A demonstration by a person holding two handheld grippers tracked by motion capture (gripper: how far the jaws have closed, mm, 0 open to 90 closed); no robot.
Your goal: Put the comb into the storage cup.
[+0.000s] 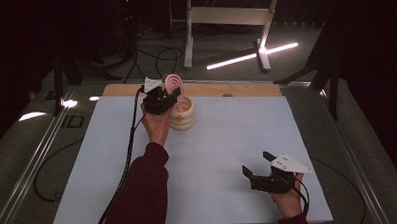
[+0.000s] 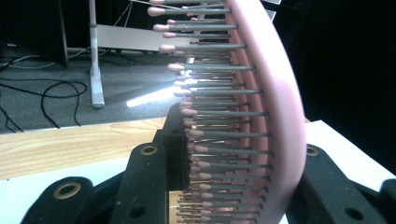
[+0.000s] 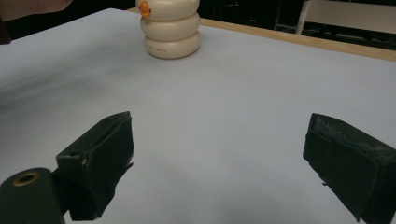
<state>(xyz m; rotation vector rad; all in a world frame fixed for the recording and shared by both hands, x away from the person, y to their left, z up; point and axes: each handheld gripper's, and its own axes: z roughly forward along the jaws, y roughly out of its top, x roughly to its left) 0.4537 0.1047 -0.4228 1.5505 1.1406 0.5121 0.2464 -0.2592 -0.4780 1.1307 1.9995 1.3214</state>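
Left gripper (image 1: 167, 97) pinches pink hairbrush (image 1: 174, 83), held upright above cream ringed holder (image 1: 182, 114) at table's (image 1: 227, 141) far left; step looks like placing brush into holder; next: lower straight, then release; right gripper (image 1: 256, 163) rests near edge, jaws spread, empty.

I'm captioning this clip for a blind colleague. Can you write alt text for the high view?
A person's left gripper holds a pink hairbrush upright just above a cream ribbed holder at the far side of a white table. The right gripper rests open and empty near the front right corner.
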